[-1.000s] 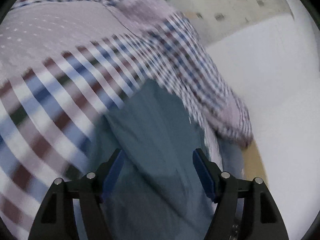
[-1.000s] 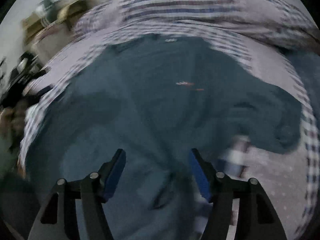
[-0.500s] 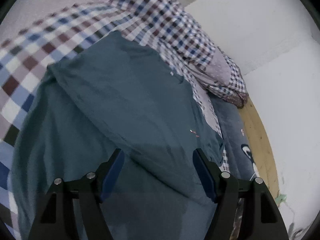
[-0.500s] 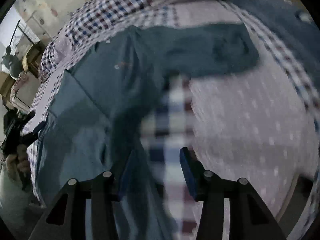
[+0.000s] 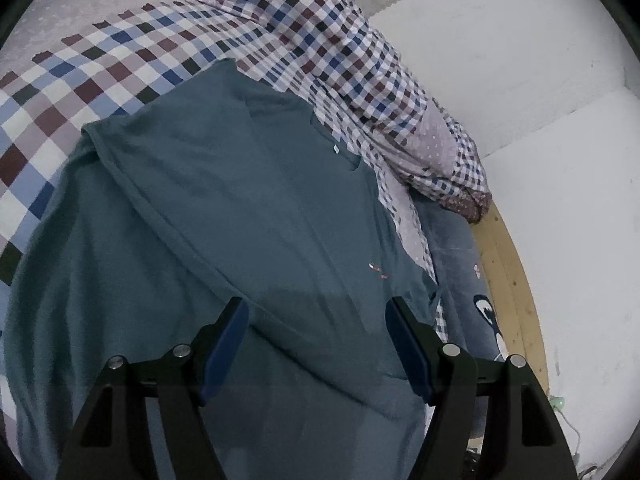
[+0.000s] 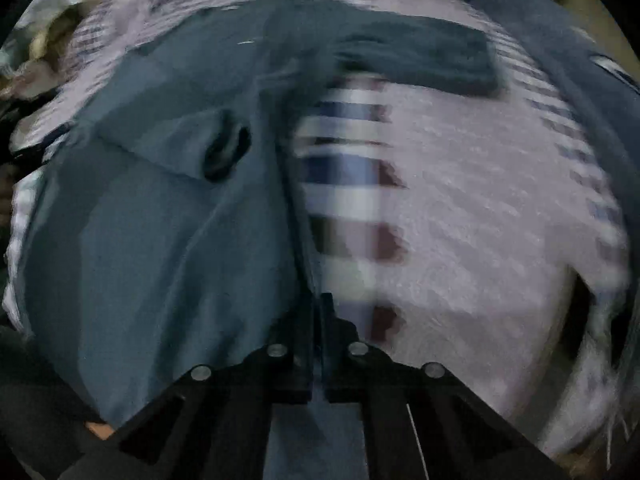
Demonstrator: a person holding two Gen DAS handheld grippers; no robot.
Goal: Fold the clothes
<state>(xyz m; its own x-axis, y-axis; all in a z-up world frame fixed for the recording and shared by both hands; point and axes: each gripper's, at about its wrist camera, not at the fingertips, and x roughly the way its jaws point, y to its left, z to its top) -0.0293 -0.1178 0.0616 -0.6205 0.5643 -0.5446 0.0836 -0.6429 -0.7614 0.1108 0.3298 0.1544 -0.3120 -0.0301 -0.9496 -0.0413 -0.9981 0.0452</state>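
A teal long-sleeved shirt lies spread on a checked bedspread, one side folded over its body along a diagonal hem. My left gripper hovers open just above the shirt, with nothing between its blue pads. In the blurred right wrist view the same shirt fills the left half, its other sleeve stretched across the far bedding. My right gripper is shut on the shirt's side edge, which runs straight up from the closed fingers.
A checked pillow lies beyond the shirt's collar. A grey-blue blanket, a wooden bed rail and a white wall are to the right. Pale dotted bedding spreads right of the shirt.
My right gripper swung to the shirt's side edge and went from open to shut on it. The left gripper steadied over the shirt, still open.
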